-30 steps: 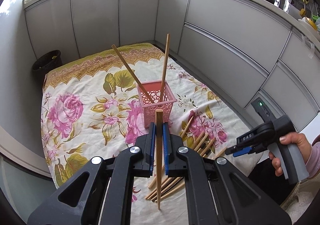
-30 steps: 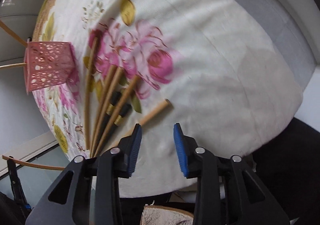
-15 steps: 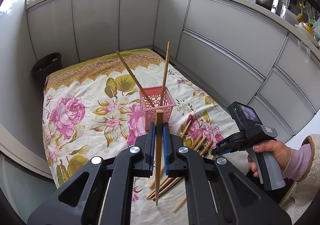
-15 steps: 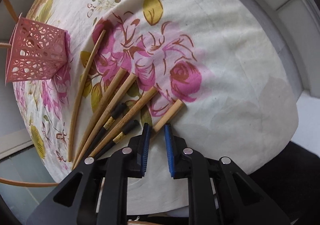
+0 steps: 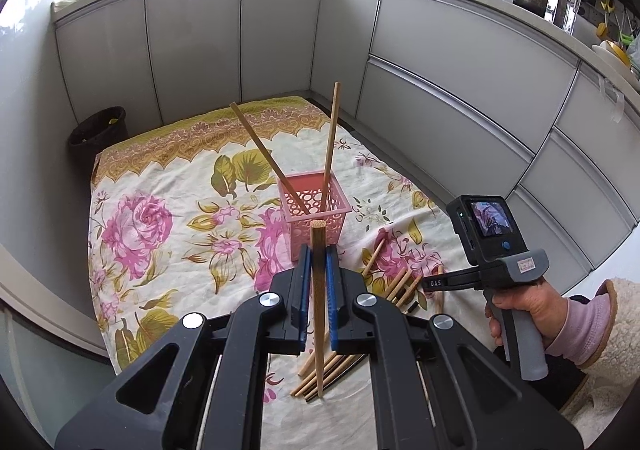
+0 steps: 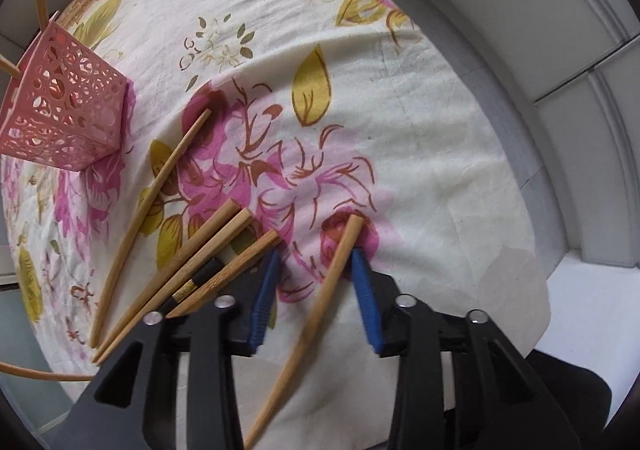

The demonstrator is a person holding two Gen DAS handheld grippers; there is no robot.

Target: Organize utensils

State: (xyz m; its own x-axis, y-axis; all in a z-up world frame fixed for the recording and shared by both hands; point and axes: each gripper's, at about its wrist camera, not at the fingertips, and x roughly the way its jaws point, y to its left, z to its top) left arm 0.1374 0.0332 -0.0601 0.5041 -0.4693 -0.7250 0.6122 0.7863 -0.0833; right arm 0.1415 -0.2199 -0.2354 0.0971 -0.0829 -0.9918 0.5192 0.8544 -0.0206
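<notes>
pink basket stands on a floral cloth, two chopsticks already in it. just short of the basket, the left gripper is clamped on one chopstick, likely the next to drop in. right of the basket, the right gripper, jaws opening, straddles a loose chopstick; it must close to lift.

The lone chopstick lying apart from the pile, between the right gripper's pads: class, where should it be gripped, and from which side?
Grip the lone chopstick near its thick blunt end, coming from above with the opening right gripper astride it: it lies flat on the cloth, clear of the pile.
</notes>
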